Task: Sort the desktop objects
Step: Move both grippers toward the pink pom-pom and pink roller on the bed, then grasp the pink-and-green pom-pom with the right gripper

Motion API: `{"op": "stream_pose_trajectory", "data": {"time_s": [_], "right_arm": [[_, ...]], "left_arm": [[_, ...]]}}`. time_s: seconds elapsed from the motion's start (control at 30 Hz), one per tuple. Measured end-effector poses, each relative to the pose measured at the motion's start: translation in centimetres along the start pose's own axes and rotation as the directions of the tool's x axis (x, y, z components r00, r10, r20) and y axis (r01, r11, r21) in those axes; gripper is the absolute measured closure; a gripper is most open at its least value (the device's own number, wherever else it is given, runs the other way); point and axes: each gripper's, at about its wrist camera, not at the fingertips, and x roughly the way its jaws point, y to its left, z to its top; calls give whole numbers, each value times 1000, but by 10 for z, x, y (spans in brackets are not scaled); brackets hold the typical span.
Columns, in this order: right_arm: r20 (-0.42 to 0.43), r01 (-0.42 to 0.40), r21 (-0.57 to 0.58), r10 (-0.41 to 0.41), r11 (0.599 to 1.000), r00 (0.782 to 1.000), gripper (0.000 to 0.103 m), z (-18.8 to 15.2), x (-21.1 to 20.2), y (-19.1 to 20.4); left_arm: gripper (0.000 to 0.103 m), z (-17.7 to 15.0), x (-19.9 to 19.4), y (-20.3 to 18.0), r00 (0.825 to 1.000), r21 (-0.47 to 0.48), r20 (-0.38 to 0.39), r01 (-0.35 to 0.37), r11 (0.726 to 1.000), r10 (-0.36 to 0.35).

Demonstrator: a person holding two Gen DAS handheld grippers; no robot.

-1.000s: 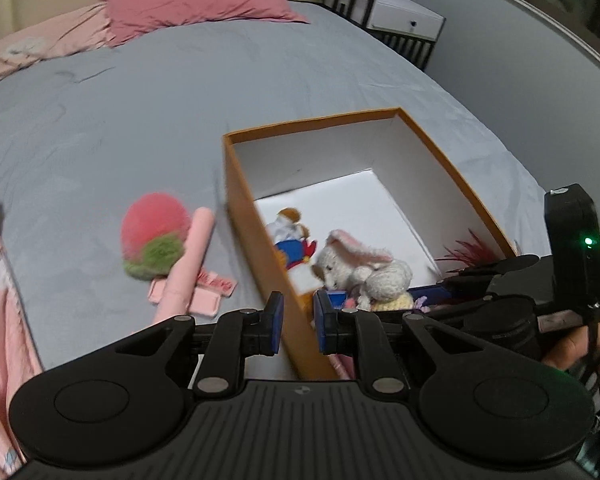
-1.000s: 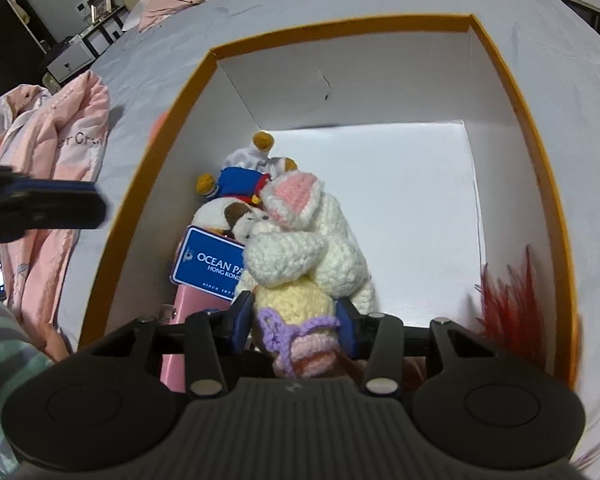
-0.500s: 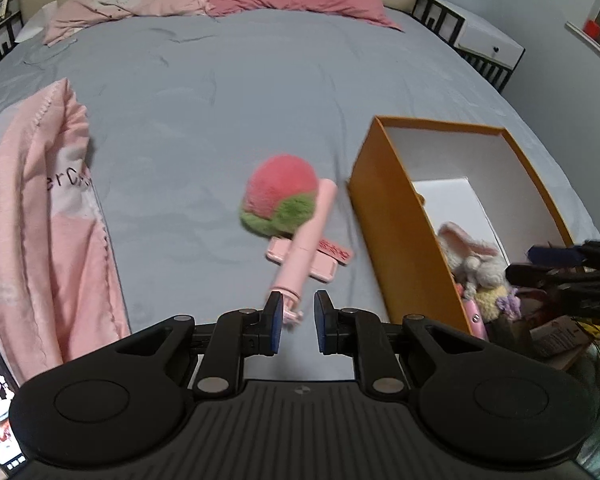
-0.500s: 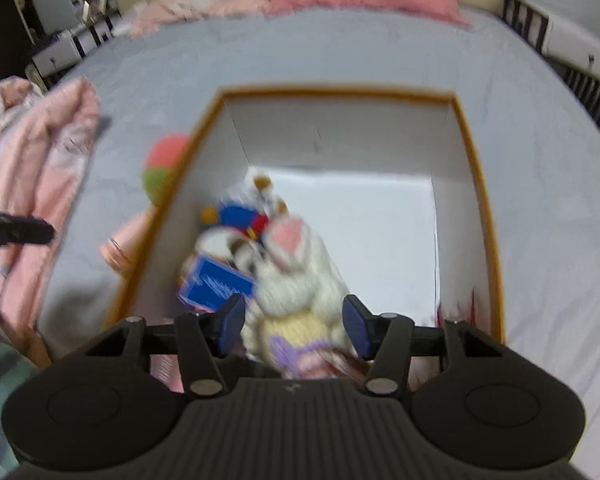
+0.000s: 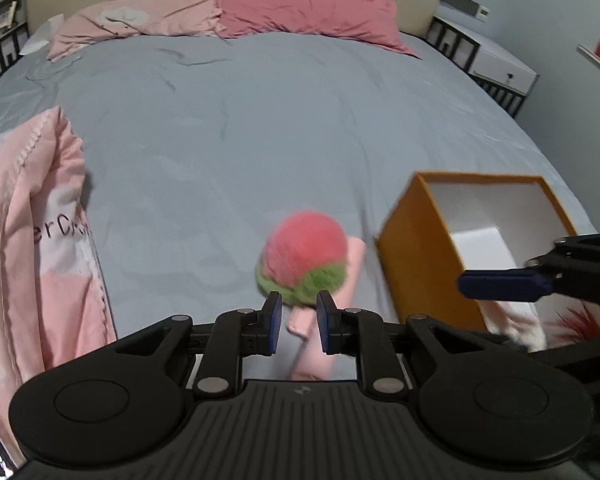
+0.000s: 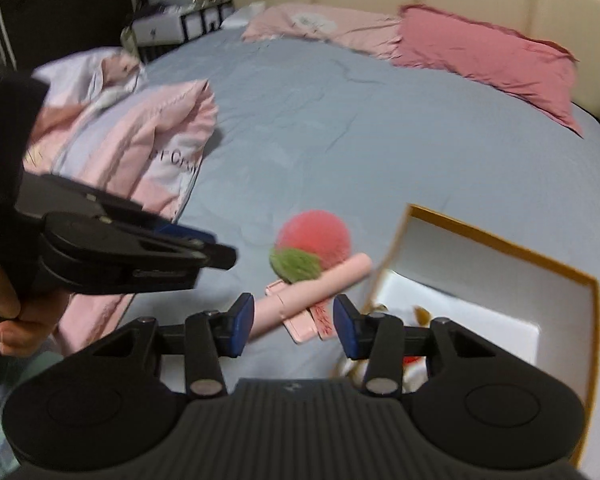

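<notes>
A pink and green plush ball (image 5: 303, 256) lies on the grey bed beside a pink stick (image 5: 332, 304), just left of the orange box (image 5: 416, 256). My left gripper (image 5: 297, 322) is open and empty, right in front of the ball and stick. My right gripper (image 6: 294, 326) is open and empty, above the pink stick (image 6: 312, 292) and flat pink pieces (image 6: 300, 326). The ball (image 6: 312, 242) and the box (image 6: 500, 248) also show in the right wrist view. Plush toys (image 6: 412, 356) lie in the box, mostly hidden.
A folded pink quilt (image 5: 32, 264) lies at the left of the bed. Pink pillows (image 5: 300, 12) sit at the headboard. A white nightstand (image 5: 500, 68) stands at the far right. The right gripper's finger (image 5: 508, 284) reaches over the box.
My right gripper has let go of the crocheted rabbit in the box, opened, and swung left out of the box. My left gripper has moved left and up to the ball.
</notes>
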Motion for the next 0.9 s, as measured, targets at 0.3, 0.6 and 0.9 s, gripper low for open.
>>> {"op": "stream_pose_trajectory", "data": {"time_s": [0.3, 0.6, 0.9], "right_arm": [[-123, 31, -165, -52, 986, 991, 57, 33, 79, 11], [-228, -5, -246, -53, 969, 972, 50, 62, 141, 14], [-308, 66, -297, -161, 953, 938, 43, 66, 186, 12]], "left_arm": [[83, 10, 40, 30, 999, -57, -22, -45, 997, 44], [83, 23, 70, 49, 993, -108, -59, -111, 988, 105], [83, 10, 89, 73, 991, -166, -90, -113, 980, 99]]}}
